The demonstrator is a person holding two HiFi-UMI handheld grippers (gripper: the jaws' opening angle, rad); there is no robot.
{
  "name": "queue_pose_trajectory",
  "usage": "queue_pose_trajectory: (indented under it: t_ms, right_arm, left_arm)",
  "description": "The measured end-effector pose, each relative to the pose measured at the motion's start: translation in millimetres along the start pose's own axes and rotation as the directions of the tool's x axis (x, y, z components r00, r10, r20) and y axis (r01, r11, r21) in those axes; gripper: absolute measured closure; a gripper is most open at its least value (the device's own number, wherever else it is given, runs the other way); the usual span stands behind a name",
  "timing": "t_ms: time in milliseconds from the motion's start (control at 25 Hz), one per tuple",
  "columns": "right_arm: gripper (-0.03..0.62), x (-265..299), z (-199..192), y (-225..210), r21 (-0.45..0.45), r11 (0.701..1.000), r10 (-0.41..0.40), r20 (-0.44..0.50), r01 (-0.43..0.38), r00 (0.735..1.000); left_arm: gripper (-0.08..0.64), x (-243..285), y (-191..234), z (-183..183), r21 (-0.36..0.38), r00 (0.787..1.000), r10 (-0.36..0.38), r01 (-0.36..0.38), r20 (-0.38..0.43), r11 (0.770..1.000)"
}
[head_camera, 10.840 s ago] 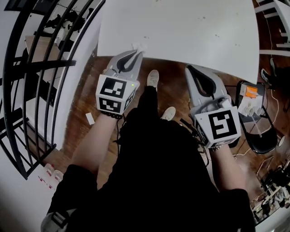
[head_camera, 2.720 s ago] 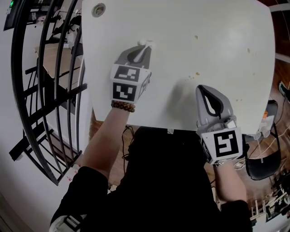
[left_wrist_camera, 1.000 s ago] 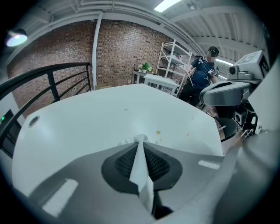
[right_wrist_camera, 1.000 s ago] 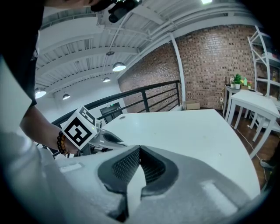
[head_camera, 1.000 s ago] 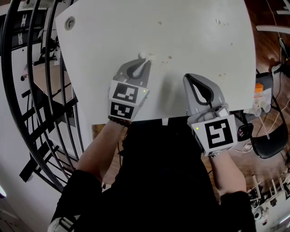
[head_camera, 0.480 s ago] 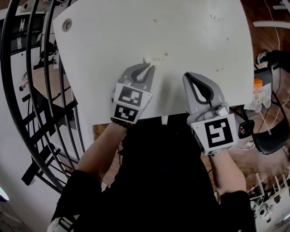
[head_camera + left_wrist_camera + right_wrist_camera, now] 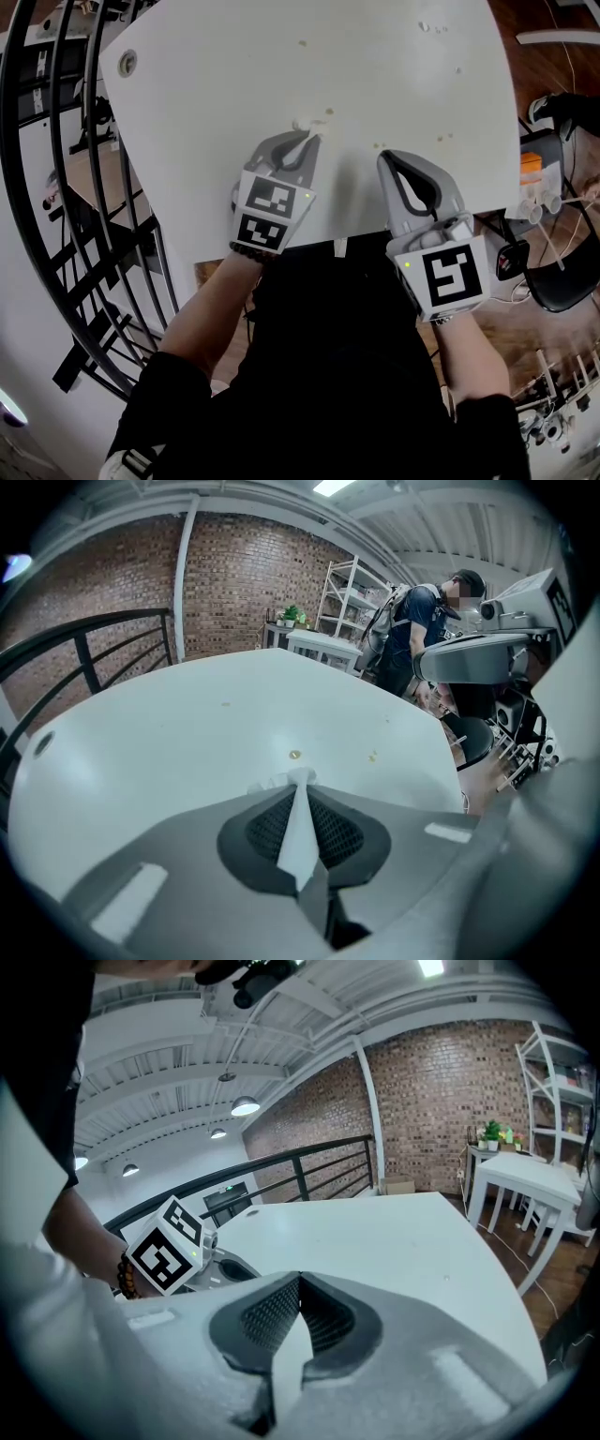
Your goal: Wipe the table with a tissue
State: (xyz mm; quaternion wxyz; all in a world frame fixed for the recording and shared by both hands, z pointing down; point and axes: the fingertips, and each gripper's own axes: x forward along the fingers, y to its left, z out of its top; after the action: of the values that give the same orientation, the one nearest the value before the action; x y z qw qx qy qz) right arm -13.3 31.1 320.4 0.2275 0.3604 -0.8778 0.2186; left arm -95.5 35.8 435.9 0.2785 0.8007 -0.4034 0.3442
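Left claw (image 7: 305, 139) edged nearer crumbs (image 7: 323, 116), pinching tissue (image 7: 300, 125) on table (image 7: 375, 66), right claw (image 7: 392, 157) pressed together, empty

The jaws of my grey plastic left gripper (image 7: 298, 782) are pinched together on a thin white tissue (image 7: 298, 829), its crumpled end poking out over the smooth white tabletop (image 7: 169, 724). Just beyond it, toward the far edge, lie two small yellowish specks (image 7: 295, 755), perhaps crumbs.
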Motion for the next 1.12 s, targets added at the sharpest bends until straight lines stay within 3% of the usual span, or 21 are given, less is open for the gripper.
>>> queue_pose_trajectory:
  t_ms: [1120]
  right_arm:
    - [0.604,-12.3,-6.7,-25.4,0.025,0.999,-0.025,0.002,0.025,1.000]
  left_arm:
    - [0.537,23.5,-3.1,27.8,0.041,1.000,0.009,-0.010,0.008,0.999]
